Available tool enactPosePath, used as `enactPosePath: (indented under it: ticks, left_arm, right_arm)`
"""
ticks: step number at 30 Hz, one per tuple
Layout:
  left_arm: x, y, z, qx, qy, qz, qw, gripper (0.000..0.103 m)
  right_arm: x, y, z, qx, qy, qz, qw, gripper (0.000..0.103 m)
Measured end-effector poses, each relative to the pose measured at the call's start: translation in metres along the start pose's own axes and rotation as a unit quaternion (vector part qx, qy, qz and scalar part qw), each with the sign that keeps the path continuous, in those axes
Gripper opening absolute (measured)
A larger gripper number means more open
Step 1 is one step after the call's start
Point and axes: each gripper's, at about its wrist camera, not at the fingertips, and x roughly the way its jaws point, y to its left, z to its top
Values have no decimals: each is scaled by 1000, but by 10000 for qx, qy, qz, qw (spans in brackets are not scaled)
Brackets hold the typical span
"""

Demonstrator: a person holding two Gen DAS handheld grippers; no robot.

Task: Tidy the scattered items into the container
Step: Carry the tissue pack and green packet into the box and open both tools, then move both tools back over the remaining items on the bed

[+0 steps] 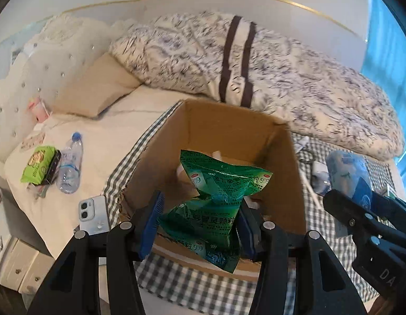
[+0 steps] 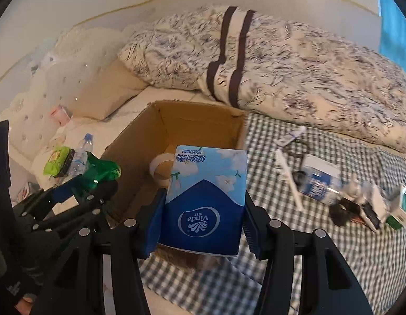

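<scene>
a: what is the left claw (image 1: 200, 225) doing?

b: its two blue pads are pinching a crinkly green packet (image 1: 216, 204). the packet hangs right over the near edge of the open cardboard box (image 1: 229, 128).

a: and the right claw (image 2: 200, 225)?

b: it is squeezing a blue tissue pack (image 2: 205, 199) from both sides. that pack is over the near edge of the box too, a little to the right of the green one.

a: so which step is this?

b: it looks like the dropping-in step. both things are held up above the box, not inside yet. next, each claw likely needs to go a bit further over the hole and spread its pads so the thing falls in. the two claws are close, so one may need to go first.

a: is anything in the box?

b: one roll of tape (image 2: 161, 169) shows on the bottom. the rest of the bottom is hidden.

a: what is left outside? count them.

b: on the white sheet to the left: one water bottle (image 1: 70, 162), one light green pack (image 1: 38, 164) and one phone (image 1: 94, 214). on the checked cloth (image 2: 281, 236) to the right: one white comb (image 2: 289, 178), one small tube (image 2: 293, 135), one blue and white bottle (image 2: 321, 179), one green and white carton (image 2: 405, 204) at the edge, and a dark blurry heap that he cannot name.

a: so plenty more to go.

b: yes, the job seems early.
</scene>
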Motion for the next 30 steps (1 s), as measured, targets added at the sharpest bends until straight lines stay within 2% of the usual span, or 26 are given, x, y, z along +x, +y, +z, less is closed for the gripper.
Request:
enactPosePath:
  ticks: [4, 7, 8, 9, 11, 17, 21, 30]
  left_arm:
    - [25, 8, 2, 6, 136, 35, 9999, 54]
    - [38, 8, 3, -18, 248, 100, 9996, 65]
    - [43, 8, 3, -7, 311, 122, 9994, 79]
    - [47, 7, 3, -6, 335, 164, 9993, 89]
    - [51, 6, 3, 13, 289, 227, 9993, 90]
    - [57, -1, 5, -28, 316, 165, 9994, 93]
    - [53, -13, 6, -18, 315, 128, 9994, 93]
    - [3, -83, 2, 339, 37, -254, 9991, 94]
  right_arm:
    - [34, 4, 9, -8, 184, 7, 9998, 53]
    - [53, 2, 14, 52, 251, 112, 9996, 55]
    - [56, 1, 15, 76, 220, 183, 9996, 63]
    - [58, 0, 17, 110, 175, 256, 9995, 81]
    - [59, -1, 23, 154, 31, 373, 9992, 90]
    - [56, -4, 34, 190, -152, 364, 9990, 90]
    - [46, -22, 30, 308, -205, 314, 9988, 90]
    - [-14, -92, 5, 743, -399, -4, 9964, 90]
